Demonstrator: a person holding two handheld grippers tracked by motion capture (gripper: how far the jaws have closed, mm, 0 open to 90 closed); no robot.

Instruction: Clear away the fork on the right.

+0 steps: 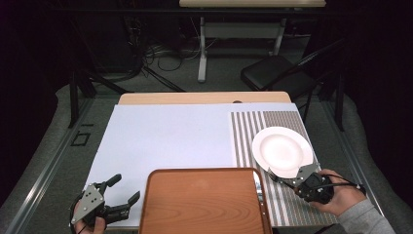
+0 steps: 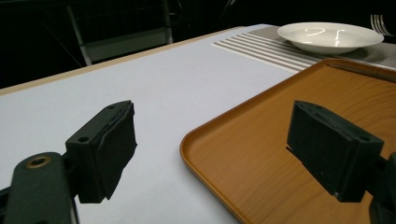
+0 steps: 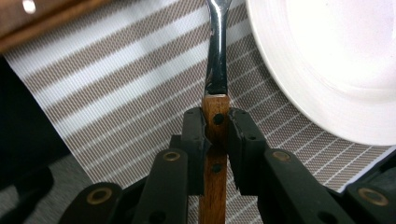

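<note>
My right gripper (image 1: 291, 182) is at the front right, over the striped placemat (image 1: 272, 122). In the right gripper view the right gripper (image 3: 215, 135) is shut on the wooden handle of a fork (image 3: 216, 60), and the metal neck runs up past the rim of the white plate (image 3: 327, 60). The fork (image 1: 274, 178) points left, between the plate (image 1: 282, 150) and the tray (image 1: 204, 202). My left gripper (image 1: 125, 187) rests open at the front left, beside the tray's left edge. Nothing is between the jaws of the left gripper (image 2: 219, 144), which frame the tray's corner (image 2: 303, 93).
The brown wooden tray is bare and sits at the table's front centre. A pale sheet (image 1: 165, 136) covers the left and middle of the table. A dark chair (image 1: 272, 73) and a desk frame (image 1: 202, 48) stand beyond the far edge.
</note>
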